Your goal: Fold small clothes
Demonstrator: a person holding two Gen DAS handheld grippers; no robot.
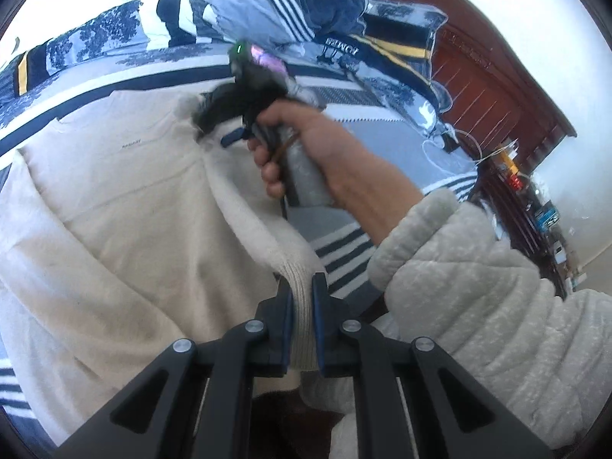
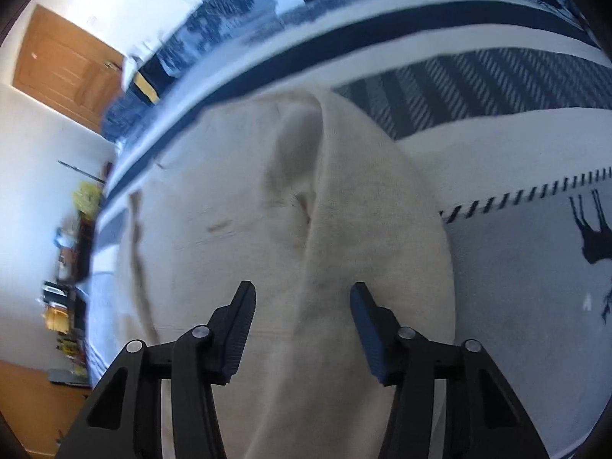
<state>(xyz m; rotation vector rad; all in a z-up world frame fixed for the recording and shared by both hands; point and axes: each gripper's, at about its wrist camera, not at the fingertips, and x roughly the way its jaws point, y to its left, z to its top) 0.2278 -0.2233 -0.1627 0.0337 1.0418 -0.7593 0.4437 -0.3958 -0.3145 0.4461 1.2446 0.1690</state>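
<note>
Left wrist view: the left gripper (image 1: 302, 298) has its fingers clamped on the ribbed cuff of a cream sweater (image 1: 114, 199) spread on the bed (image 1: 382, 141); its sleeve runs straight ahead.

Right wrist view: the right gripper (image 2: 302, 306) fingers gape apart over the sleeve, gripping nothing.

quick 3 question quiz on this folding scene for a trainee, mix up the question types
1. True or false: the left gripper is shut on the ribbed cuff of the cream sweater.
2. The right gripper is: A) shut on the sweater B) open above the sweater C) holding a sock.
3. Fill in: the sweater lies on a ____ with dark stripes and an animal print.

Key: 1 true; 2 B; 3 bedspread
</note>
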